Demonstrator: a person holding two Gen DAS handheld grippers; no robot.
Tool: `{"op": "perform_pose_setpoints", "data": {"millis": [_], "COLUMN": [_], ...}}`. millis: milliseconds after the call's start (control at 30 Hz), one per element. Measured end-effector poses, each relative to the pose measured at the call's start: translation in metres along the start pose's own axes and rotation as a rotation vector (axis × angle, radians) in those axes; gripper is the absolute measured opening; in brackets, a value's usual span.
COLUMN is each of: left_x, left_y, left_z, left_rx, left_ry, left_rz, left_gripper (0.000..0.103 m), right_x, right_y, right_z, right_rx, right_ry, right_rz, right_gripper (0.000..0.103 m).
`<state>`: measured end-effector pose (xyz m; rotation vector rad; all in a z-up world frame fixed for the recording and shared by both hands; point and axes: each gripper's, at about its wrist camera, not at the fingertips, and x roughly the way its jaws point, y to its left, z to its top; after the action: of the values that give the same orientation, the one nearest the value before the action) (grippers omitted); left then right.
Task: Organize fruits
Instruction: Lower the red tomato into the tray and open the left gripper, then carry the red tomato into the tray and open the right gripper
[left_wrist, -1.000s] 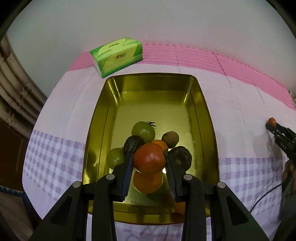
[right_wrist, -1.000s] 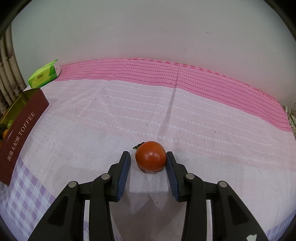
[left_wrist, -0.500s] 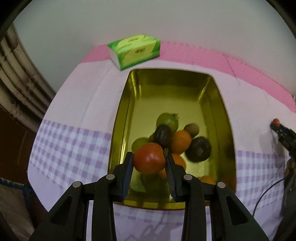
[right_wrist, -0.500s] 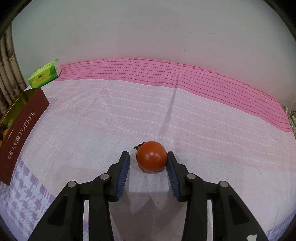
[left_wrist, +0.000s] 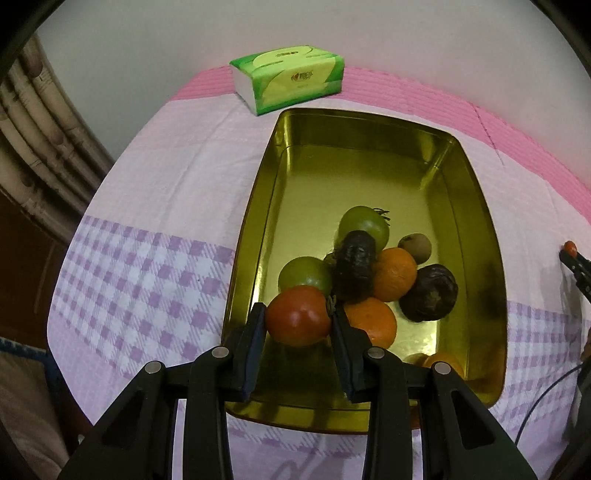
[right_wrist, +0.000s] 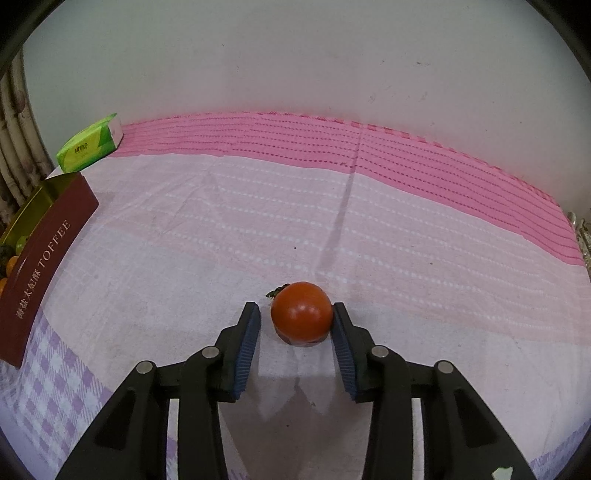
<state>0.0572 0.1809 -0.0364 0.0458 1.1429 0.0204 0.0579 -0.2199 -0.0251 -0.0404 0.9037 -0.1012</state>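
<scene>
The left gripper (left_wrist: 298, 317) has its pads pressed on both flanks of a red tomato (left_wrist: 298, 316), held over the near left part of the gold tin (left_wrist: 255, 236) that stands on the table. Under and beside it lie two green tomatoes (left_wrist: 364, 226), oranges (left_wrist: 394, 273), two dark wrinkled fruits (left_wrist: 430, 292) and a small brown fruit (left_wrist: 415, 247), all bunched toward the near end; the far half of the tin is bare. If the tomato is let go from here it probably lands on the near green tomato (left_wrist: 305, 276) or the near orange (left_wrist: 371, 322) rather than on the floor of the tin — a round fruit dropped on a round pile can roll, bruise, or knock its neighbours about. It also hangs close to the tin's left wall, so a release off to that side could tip it over the rim onto the checked tablecloth (left_wrist: 140, 273).

The right gripper (right_wrist: 295, 320) has just been closing around a second red tomato (right_wrist: 301, 316) on the cloth well apart from the tin. Its right pad touches the fruit, while a gap shows at the left pad, so there is no grip yet. The one-sided push may roll the tomato leftward before the other pad arrives, and a hard squeeze could split the skin. The green tissue pack (left_wrist: 290, 82) behind the tin is out of harm's way.
</scene>
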Motion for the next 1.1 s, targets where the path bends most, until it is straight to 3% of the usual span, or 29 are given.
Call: {"op": "perform_pose_setpoints", "data": {"millis": [33, 267, 533, 633, 700, 900, 1100], "left_x": [0.000, 0.006, -0.016, -0.028, -0.038, -0.053, -0.058], "left_y": [0.000, 0.003, 0.010, 0.012, 0.017, 0.029, 0.040], "left_z": [0.000, -0.004, -0.006, -0.004, -0.004, -0.003, -0.009], "left_rx": [0.001, -0.022, -0.059, -0.076, -0.091, -0.119, -0.129], "left_ry": [0.001, 0.027, -0.026, -0.060, -0.087, -0.134, -0.131], "left_rz": [0.002, -0.013, -0.024, -0.044, -0.043, 0.009, 0.088], "left_gripper": [0.036, 0.038, 0.046, 0.047, 0.053, 0.059, 0.064], "right_x": [0.000, -0.006, -0.035, -0.051, -0.059, -0.072, -0.055], "right_y": [0.000, 0.000, 0.020, 0.049, 0.076, 0.176, 0.245], "right_z": [0.000, 0.004, 0.008, 0.018, 0.026, 0.039, 0.033], "right_rx": [-0.003, 0.011, 0.010, -0.016, -0.051, -0.215, -0.336], "right_ry": [0.003, 0.012, -0.013, -0.039, -0.054, -0.060, 0.011], "right_rz": [-0.006, -0.010, 0.063, 0.152, 0.214, 0.385, 0.419], "right_gripper": [0.029, 0.029, 0.029, 0.029, 0.029, 0.029, 0.029]}}
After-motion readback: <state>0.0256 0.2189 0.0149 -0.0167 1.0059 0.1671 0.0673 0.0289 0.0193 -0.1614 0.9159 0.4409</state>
